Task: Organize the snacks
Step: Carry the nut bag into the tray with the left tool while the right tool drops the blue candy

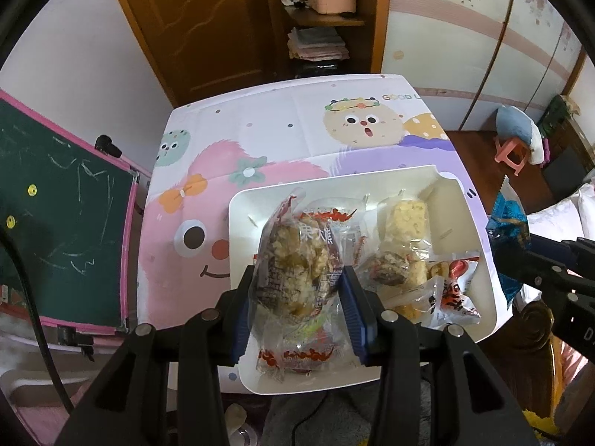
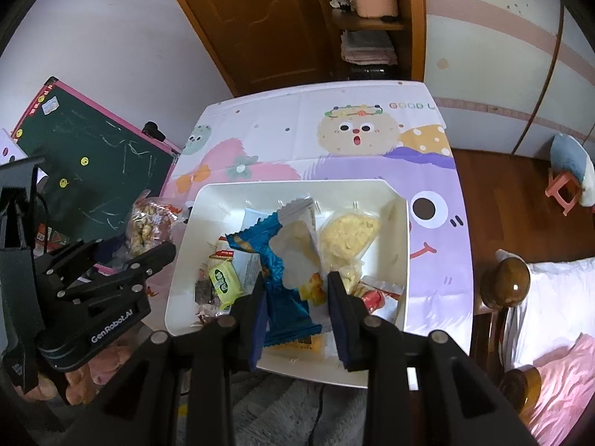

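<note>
A white tray (image 1: 479, 230) with several wrapped snacks sits on the cartoon tablecloth (image 1: 260, 137). My left gripper (image 1: 297, 278) is shut on a clear-and-red bag of puffed rice cake (image 1: 297, 260), held above the tray's left part. My right gripper (image 2: 297, 282) is shut on a blue-and-white snack packet (image 2: 286, 256), held above the tray (image 2: 208, 200). The right gripper and its packet (image 1: 507, 223) show at the right edge of the left wrist view. The left gripper (image 2: 148, 256) with its bag (image 2: 147, 223) shows at the tray's left in the right wrist view.
In the tray lie a yellow crispy bar (image 1: 405, 219), red-wrapped snacks (image 1: 453, 293), a green-yellow candy (image 2: 223, 284) and a pale rice cake (image 2: 349, 238). A chalkboard (image 1: 55, 223) stands left of the table. A bed (image 2: 550, 297) is on the right, a pink stool (image 1: 515, 156) beyond.
</note>
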`<state>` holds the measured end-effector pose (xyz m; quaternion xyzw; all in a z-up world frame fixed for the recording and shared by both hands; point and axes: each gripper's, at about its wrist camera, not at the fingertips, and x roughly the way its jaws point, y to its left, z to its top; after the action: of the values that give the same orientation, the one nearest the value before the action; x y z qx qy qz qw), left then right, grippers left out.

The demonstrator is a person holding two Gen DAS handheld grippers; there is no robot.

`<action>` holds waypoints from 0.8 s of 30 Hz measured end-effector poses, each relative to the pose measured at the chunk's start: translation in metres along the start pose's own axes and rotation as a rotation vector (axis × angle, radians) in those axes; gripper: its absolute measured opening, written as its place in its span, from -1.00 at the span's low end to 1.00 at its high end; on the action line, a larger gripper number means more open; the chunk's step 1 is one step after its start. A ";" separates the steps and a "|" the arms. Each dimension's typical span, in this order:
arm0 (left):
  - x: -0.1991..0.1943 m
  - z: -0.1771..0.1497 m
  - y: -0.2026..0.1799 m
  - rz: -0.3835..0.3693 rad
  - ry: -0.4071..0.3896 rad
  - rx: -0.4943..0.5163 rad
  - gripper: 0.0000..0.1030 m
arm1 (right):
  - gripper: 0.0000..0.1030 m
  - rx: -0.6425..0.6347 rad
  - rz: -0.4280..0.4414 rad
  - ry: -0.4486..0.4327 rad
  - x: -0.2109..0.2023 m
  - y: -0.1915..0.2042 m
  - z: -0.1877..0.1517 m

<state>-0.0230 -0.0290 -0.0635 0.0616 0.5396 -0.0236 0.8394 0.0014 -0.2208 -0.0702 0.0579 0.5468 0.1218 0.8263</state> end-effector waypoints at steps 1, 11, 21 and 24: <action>0.000 -0.001 0.003 0.000 0.001 -0.004 -0.19 | -0.41 0.003 -0.001 0.005 0.001 0.000 0.000; 0.000 -0.001 0.006 -0.013 0.000 0.007 -0.18 | -0.41 0.028 -0.019 0.023 0.008 0.003 0.007; -0.003 0.004 0.001 -0.027 -0.018 0.023 -0.17 | -0.39 0.012 -0.057 -0.010 0.005 0.006 0.011; -0.008 0.006 -0.002 -0.037 -0.044 0.029 0.30 | -0.24 0.012 -0.057 -0.004 0.006 0.006 0.011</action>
<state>-0.0210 -0.0316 -0.0535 0.0632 0.5216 -0.0481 0.8495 0.0133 -0.2127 -0.0697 0.0474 0.5471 0.0949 0.8303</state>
